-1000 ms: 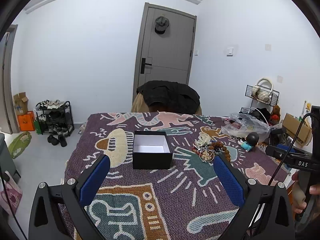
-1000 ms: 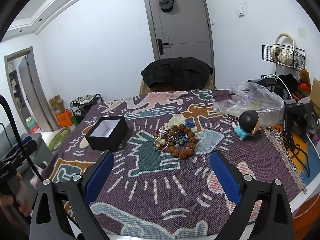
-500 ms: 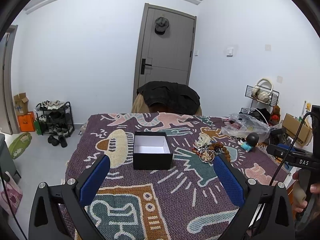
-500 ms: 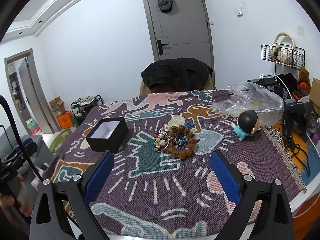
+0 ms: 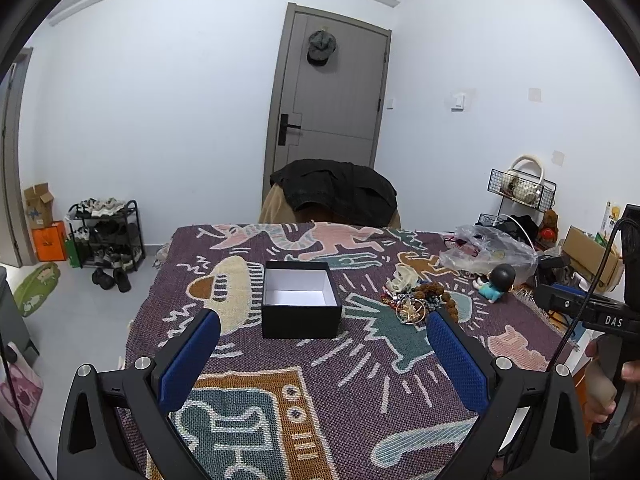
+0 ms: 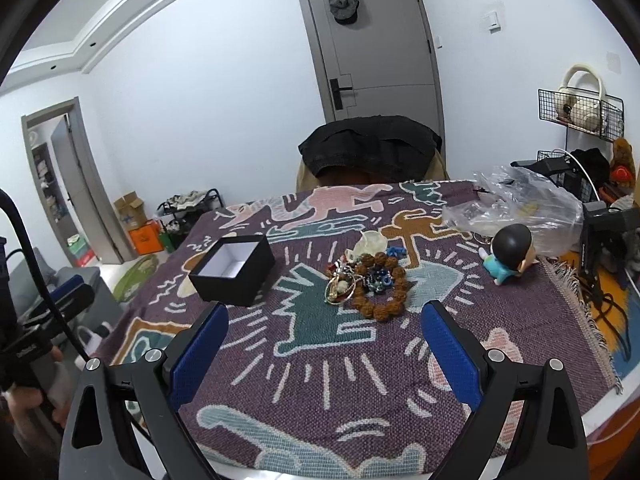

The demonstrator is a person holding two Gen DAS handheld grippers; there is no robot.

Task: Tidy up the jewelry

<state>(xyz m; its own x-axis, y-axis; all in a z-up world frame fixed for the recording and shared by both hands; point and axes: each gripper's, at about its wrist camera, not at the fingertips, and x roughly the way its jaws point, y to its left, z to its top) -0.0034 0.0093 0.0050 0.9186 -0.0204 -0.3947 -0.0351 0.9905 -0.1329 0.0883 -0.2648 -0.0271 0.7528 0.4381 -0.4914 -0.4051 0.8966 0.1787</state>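
A black box (image 5: 301, 302) with a white empty inside stands open on the patterned cloth; the right wrist view shows the box (image 6: 234, 270) at the left. Right of it lies a heap of jewelry (image 5: 418, 300): a brown bead bracelet (image 6: 382, 288), gold rings (image 6: 340, 289), small blue beads and a pale piece. My left gripper (image 5: 323, 354) is open, held above the near part of the table in front of the box. My right gripper (image 6: 324, 344) is open too, nearer than the heap, with nothing between its fingers.
A doll (image 6: 510, 254) with a dark head lies right of the heap, by a clear plastic bag (image 6: 520, 208). A chair draped with a dark jacket (image 5: 334, 194) stands at the table's far edge. A hand (image 5: 612, 380) holds the other gripper at the right.
Both views have shifted only slightly; the grippers stay open and the box and jewelry have not moved.
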